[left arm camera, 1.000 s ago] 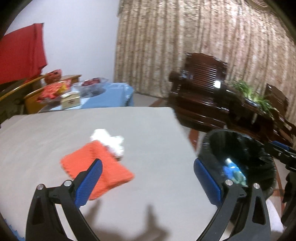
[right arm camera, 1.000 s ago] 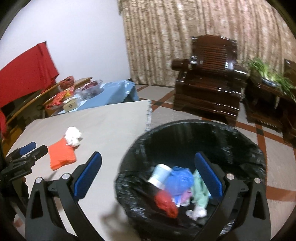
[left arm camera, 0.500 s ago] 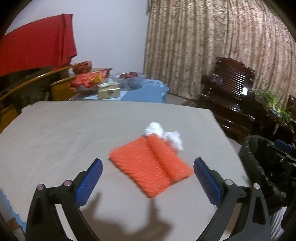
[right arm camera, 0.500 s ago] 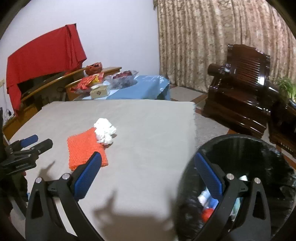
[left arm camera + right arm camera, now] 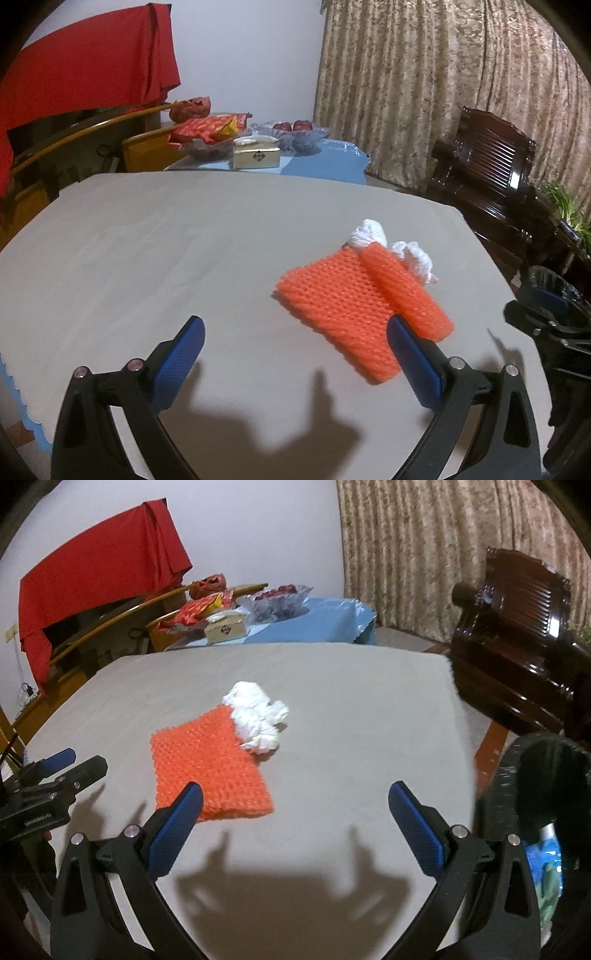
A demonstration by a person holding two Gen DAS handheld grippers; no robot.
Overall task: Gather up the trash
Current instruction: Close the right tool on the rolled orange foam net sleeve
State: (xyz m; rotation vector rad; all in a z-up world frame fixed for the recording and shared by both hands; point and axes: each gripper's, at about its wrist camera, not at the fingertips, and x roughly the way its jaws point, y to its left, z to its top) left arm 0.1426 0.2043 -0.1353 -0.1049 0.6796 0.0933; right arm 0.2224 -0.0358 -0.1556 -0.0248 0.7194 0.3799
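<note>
An orange foam net sleeve (image 5: 354,306) (image 5: 210,764) lies flat on the grey table (image 5: 147,240) (image 5: 351,709). A crumpled white tissue (image 5: 410,254) (image 5: 258,716) rests against its far edge. My left gripper (image 5: 295,350) hovers open over the table, its right finger over the sleeve's near corner. My right gripper (image 5: 295,812) is open too, above bare table just right of the sleeve. The black bin (image 5: 535,794) (image 5: 550,284) stands off the table's right edge with trash inside.
A dark wooden armchair (image 5: 517,635) (image 5: 487,173) stands beyond the table's right side. A blue-covered side table (image 5: 321,158) (image 5: 306,624) at the back holds a gold box, snack packets and a fruit bowl. Red cloth (image 5: 85,66) hangs at the left.
Both grippers swung left from the bin toward the table. The sleeve and tissue now sit closer, and the bin has slid to the right edge of both views.
</note>
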